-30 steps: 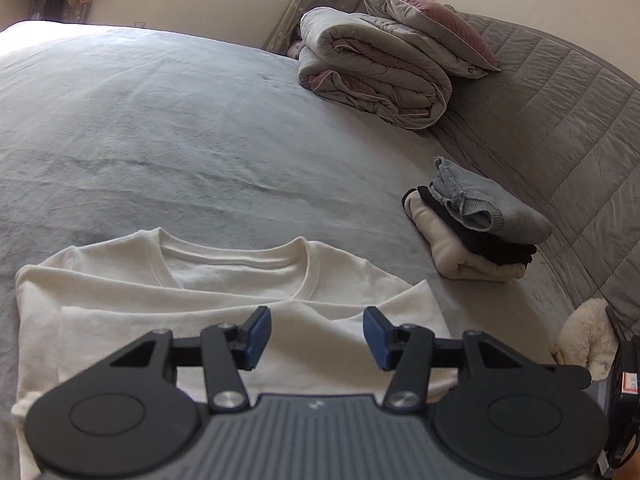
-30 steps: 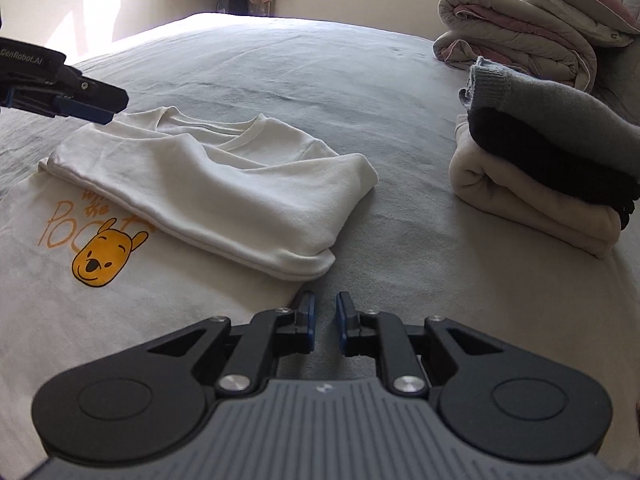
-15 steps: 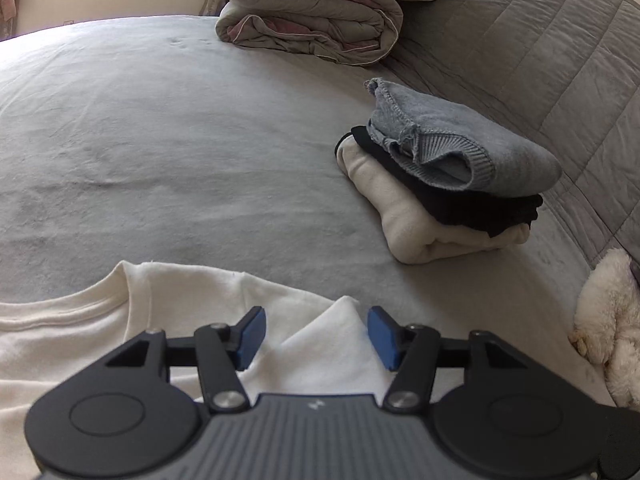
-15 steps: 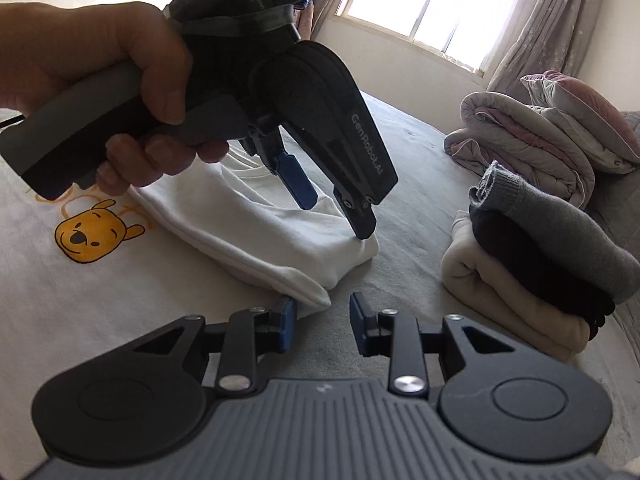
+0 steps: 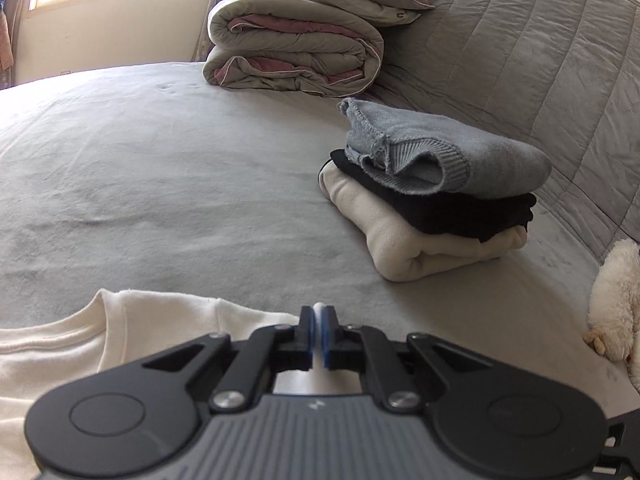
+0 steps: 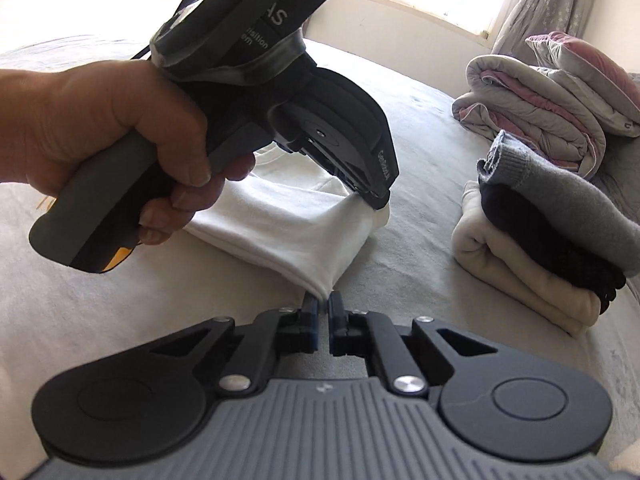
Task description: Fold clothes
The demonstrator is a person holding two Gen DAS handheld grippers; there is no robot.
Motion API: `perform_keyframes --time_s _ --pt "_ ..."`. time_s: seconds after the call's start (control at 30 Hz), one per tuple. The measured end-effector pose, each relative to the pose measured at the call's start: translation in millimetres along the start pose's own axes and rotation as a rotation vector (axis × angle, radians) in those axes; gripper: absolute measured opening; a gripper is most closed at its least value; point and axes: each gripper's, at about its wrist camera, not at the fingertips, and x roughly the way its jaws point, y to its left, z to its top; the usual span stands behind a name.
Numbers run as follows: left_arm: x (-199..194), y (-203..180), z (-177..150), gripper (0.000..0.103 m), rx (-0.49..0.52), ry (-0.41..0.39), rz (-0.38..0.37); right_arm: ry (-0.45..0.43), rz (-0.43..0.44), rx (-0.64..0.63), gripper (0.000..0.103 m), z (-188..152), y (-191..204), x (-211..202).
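Note:
A cream sweatshirt [image 6: 288, 236] lies partly folded on the grey bed, its collar [image 5: 100, 332] at the lower left of the left wrist view. My left gripper [image 5: 319, 330] is shut on the folded fabric's far corner, a sliver of white showing between its blue pads. The right wrist view shows that same left gripper [image 6: 378, 202], held by a hand [image 6: 108, 128], pinching the cloth. My right gripper [image 6: 323, 312] is shut on the near corner of the fold, which lifts slightly into its jaws.
A stack of folded clothes [image 5: 436, 196], grey on black on cream, sits to the right [image 6: 548, 240]. A rolled duvet with a pillow [image 5: 296, 52] lies at the back by the quilted headboard [image 5: 540, 60]. A fluffy white toy [image 5: 616, 304] is at the right edge.
Both grippers went from open to shut on the sweatshirt's folded edge. The left gripper swung right and lower onto the far corner; the right gripper moved forward onto the near corner.

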Motion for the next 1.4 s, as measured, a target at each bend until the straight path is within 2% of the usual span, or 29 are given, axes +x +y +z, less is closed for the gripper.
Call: perform_keyframes --time_s 0.17,0.23,0.3,0.33,0.47,0.5,0.57,0.6,0.9,1.07,1.2,1.27,1.33,1.4 --pt "-1 2 -5 0.008 -0.01 -0.017 0.016 0.088 0.02 -0.025 0.004 -1 1 5" --pt "-9 6 -4 0.017 -0.038 -0.025 0.004 0.095 0.029 -0.016 0.005 -1 -3 0" --pt "-23 11 -3 0.036 -0.048 -0.044 0.003 0.099 0.033 -0.008 0.009 -1 -6 -5" --pt "-31 13 -3 0.039 -0.051 -0.056 0.005 0.095 0.026 -0.006 0.015 -1 -7 -7" --pt "-65 36 -6 0.054 -0.084 -0.089 0.044 0.068 0.003 0.01 0.019 1 -11 -15" --pt "-74 44 -8 0.057 -0.097 -0.099 0.061 0.056 -0.002 0.015 0.021 3 -12 -17" --pt "-91 59 -11 0.059 -0.121 -0.116 0.097 0.028 -0.011 0.022 0.046 7 -12 -21" --pt "-100 68 -14 0.061 -0.129 -0.123 0.12 0.017 -0.012 0.022 0.047 9 -11 -22" --pt "-174 151 -46 0.065 -0.234 -0.147 0.336 -0.102 -0.011 0.089 0.047 30 -8 -29" --pt "-196 188 -71 0.065 -0.336 -0.144 0.379 -0.165 0.001 0.165 0.046 35 -3 -22" --pt "-196 207 -92 0.065 -0.411 -0.121 0.367 -0.114 0.033 0.191 0.04 31 4 -1" --pt "-195 213 -101 0.063 -0.448 -0.11 0.345 0.002 0.031 0.136 0.037 24 14 19" --pt "-197 215 -106 0.062 -0.473 -0.122 0.329 0.002 0.002 0.072 0.038 20 25 22" --pt "-201 213 -105 0.058 -0.474 -0.148 0.33 0.019 -0.012 0.046 0.038 23 29 19"
